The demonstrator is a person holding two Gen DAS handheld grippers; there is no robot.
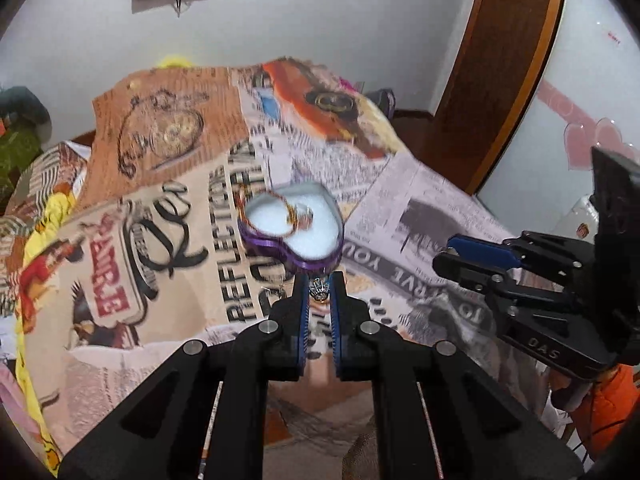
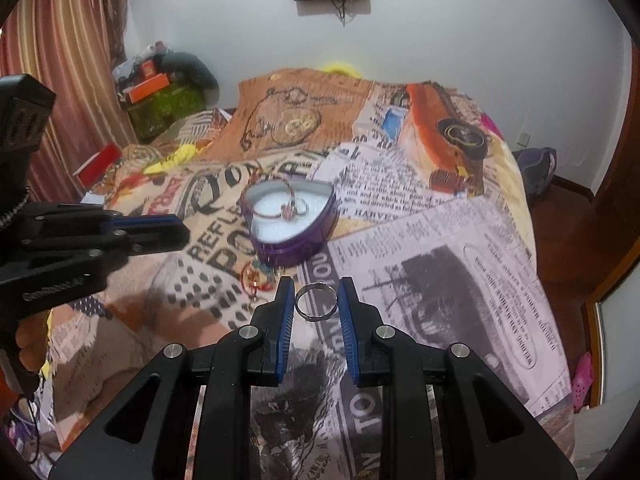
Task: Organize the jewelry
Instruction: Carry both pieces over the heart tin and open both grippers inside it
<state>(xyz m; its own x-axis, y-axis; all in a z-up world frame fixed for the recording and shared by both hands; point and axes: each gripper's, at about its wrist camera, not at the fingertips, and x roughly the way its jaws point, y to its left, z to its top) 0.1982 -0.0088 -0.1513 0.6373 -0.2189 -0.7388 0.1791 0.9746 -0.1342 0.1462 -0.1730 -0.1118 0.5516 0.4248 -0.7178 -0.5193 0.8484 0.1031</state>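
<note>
A purple heart-shaped box [image 1: 298, 256] [image 2: 294, 236] with white lining sits open on the printed bedspread; a bangle [image 2: 272, 210] and a ring [image 2: 298, 208] lie inside. My left gripper [image 1: 319, 286] is shut on a small silver jewel [image 1: 319, 289], just short of the box's near edge. My right gripper [image 2: 316, 294] is shut on a silver ring [image 2: 316, 296], held in front of the box. More jewelry [image 2: 258, 276] lies on the bedspread left of the right gripper.
The bedspread [image 2: 420, 248] covers a bed with a drop to the wooden floor [image 2: 568, 216] on the right. The left gripper shows at the left of the right wrist view [image 2: 144, 232]. Boxes [image 2: 160, 100] and a curtain [image 2: 60, 60] stand at the back left.
</note>
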